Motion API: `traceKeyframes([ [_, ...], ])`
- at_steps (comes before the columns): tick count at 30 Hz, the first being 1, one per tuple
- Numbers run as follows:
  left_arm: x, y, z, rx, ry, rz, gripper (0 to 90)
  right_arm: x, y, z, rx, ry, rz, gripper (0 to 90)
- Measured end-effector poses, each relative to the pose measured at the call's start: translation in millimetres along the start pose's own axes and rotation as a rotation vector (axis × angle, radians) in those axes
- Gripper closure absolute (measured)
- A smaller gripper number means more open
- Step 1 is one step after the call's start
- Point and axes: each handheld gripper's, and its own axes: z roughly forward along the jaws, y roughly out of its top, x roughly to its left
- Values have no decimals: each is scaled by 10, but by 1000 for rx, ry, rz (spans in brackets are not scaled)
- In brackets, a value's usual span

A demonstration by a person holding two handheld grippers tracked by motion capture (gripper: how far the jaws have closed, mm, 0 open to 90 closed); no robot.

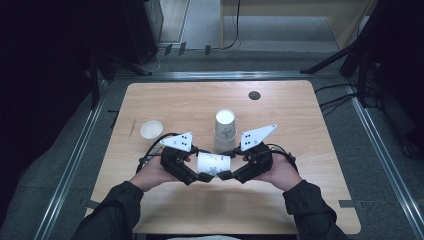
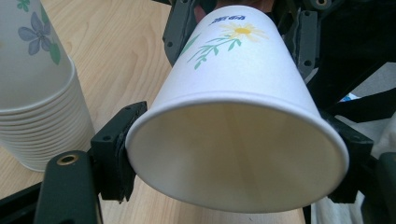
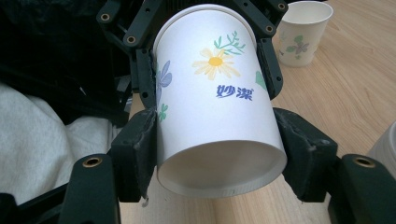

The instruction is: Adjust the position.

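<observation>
A flowered paper cup (image 1: 212,165) lies pinched between both grippers, left (image 1: 200,176) and right (image 1: 226,174), stack (image 1: 224,131) at twelve o'clock, destination seemingly pending.

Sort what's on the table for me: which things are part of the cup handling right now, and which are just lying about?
In the job:
- paper cup, held sideways between both claws
- left claw, on its rim end
- right claw, on its base end
- stack of cups, probably its source

Lying about:
- single upright cup, far left
- dark round disc, at the table's far edge
</observation>
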Motion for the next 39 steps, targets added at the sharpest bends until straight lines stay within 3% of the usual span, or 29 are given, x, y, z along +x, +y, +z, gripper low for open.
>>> traceKeyframes([
  [10, -16, -4, -25, 30, -6, 29, 264, 10, -3, 32, 27, 12, -4, 356],
  [13, -9, 7, -59, 35, -3, 28, 264, 19, -5, 55, 38, 2, -29, 321],
  [17, 13, 43, -135, 55, 38, 30, 263, 1, -35, 76, 68, -20, -24, 290],
  [23, 54, 105, -201, 152, 55, 38, 261, -38, -76, 82, 89, -45, -12, 289],
  [28, 94, 153, -169, 264, 77, 35, 258, -61, -101, 99, 100, -56, -10, 289],
  [33, 135, 270, -156, 304, 58, 33, 258, -86, -125, 123, 97, -65, -8, 289],
  [39, 167, 422, -89, 368, 110, 71, 258, -127, -141, 134, 91, -86, -4, 289],
])
